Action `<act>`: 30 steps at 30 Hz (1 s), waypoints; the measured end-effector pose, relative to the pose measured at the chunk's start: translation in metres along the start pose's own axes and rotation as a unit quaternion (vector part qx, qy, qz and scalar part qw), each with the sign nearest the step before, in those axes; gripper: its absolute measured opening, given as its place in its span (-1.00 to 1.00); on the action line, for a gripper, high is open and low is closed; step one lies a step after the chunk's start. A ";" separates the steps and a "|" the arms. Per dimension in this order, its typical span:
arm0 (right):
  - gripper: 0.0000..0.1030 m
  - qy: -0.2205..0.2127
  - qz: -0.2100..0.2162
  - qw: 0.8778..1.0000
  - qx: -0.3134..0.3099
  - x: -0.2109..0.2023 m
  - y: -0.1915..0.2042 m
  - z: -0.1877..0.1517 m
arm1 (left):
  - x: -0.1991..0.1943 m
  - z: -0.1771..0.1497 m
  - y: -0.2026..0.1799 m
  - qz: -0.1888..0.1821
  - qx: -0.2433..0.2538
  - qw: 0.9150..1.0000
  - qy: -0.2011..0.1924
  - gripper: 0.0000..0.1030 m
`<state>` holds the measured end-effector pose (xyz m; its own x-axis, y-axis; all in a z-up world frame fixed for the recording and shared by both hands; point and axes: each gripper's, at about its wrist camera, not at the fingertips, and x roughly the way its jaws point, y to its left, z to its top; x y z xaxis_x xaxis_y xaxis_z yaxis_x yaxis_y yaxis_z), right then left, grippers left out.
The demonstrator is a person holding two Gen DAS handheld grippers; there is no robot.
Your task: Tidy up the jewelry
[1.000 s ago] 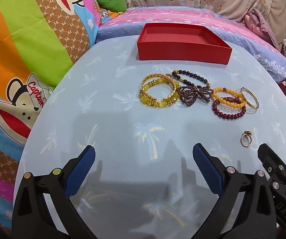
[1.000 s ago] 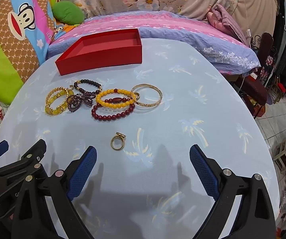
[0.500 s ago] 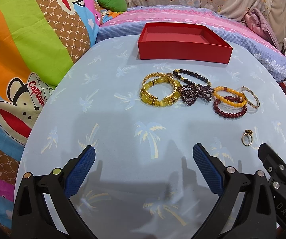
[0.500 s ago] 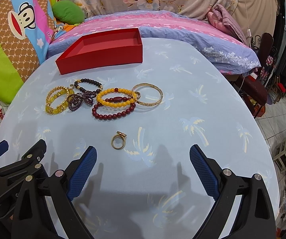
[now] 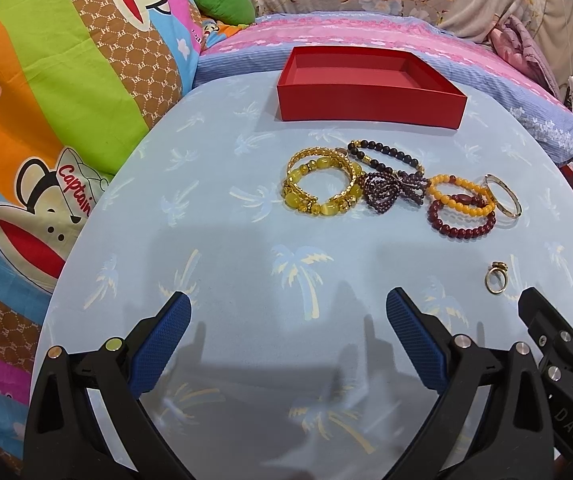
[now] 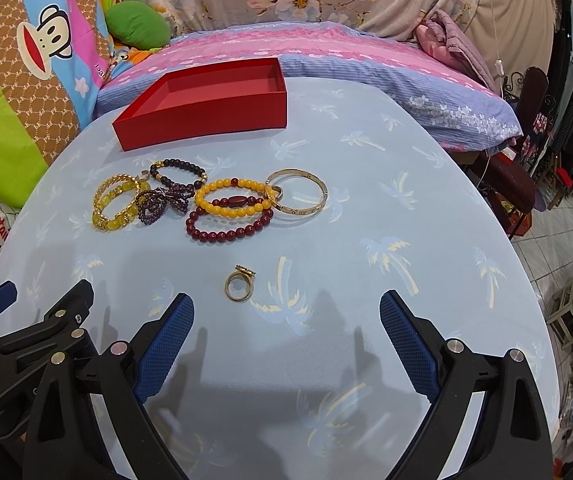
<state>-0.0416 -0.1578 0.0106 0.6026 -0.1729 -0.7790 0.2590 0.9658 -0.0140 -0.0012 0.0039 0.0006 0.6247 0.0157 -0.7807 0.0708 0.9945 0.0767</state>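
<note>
L gripper (image 5: 288,338) and R gripper (image 6: 286,338): both jaws wide apart, nothing held, above near edge of table (image 6: 426,216). L to R across table centre: yellow bead bracelet (image 6: 115,203), purple bow piece (image 6: 162,204), dark bead bracelet (image 6: 178,170), orange bead bracelet (image 6: 232,196) overlapping red bead bracelet (image 6: 226,228), gold bangle (image 6: 298,196). Gold ring (image 6: 239,284) apart, nearer R gripper; red box (image 6: 206,108) at far edge, nothing in it.

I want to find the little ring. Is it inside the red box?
No, the ring lies alone on the blue tablecloth, and the red box looks empty.
</note>
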 end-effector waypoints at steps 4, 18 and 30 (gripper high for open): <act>0.75 0.000 0.000 1.000 0.000 0.000 0.000 0.000 | 0.000 0.000 0.001 0.000 0.000 1.000 0.000 0.82; 0.75 -0.001 0.000 1.000 -0.001 0.000 0.001 0.000 | 0.000 0.001 0.005 -0.001 0.001 1.000 0.000 0.81; 0.75 -0.001 0.001 1.000 0.000 0.000 0.001 -0.001 | 0.000 -0.001 0.001 0.001 0.002 1.000 0.001 0.81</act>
<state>-0.0418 -0.1562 0.0105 0.6044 -0.1714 -0.7780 0.2577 0.9661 -0.0126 -0.0020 0.0049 -0.0004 0.6239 0.0176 -0.7813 0.0723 0.9942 0.0801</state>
